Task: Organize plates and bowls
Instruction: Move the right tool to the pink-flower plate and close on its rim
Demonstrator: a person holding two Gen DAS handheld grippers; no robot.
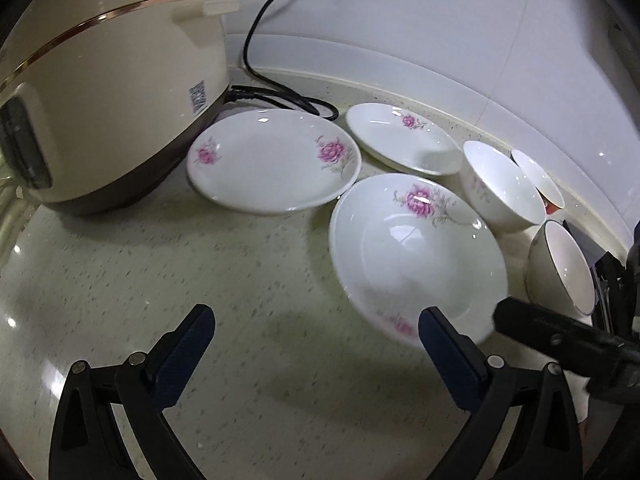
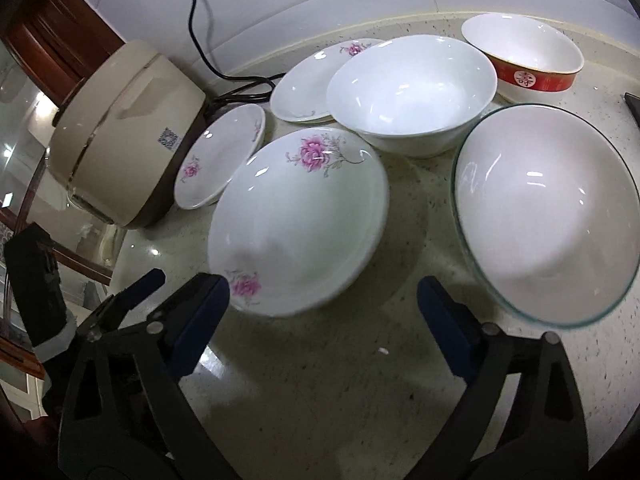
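Both hand-held grippers are spread wide, holding nothing. The flowered plate (image 2: pixel 298 220) sits just ahead of the right hand-held gripper (image 2: pixel 324 300); the left hand-held gripper (image 1: pixel 316 332) hangs over bare table (image 1: pixel 160 260).

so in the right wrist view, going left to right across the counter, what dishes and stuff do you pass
rice cooker → small flowered plate → big flowered plate → white bowl → clear-rimmed bowl

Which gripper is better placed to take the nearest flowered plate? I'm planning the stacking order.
Right, probably. The right gripper is open with the nearest flowered plate's rim at its left finger. The left gripper is also open, but mostly over bare countertop, plate off to its right.
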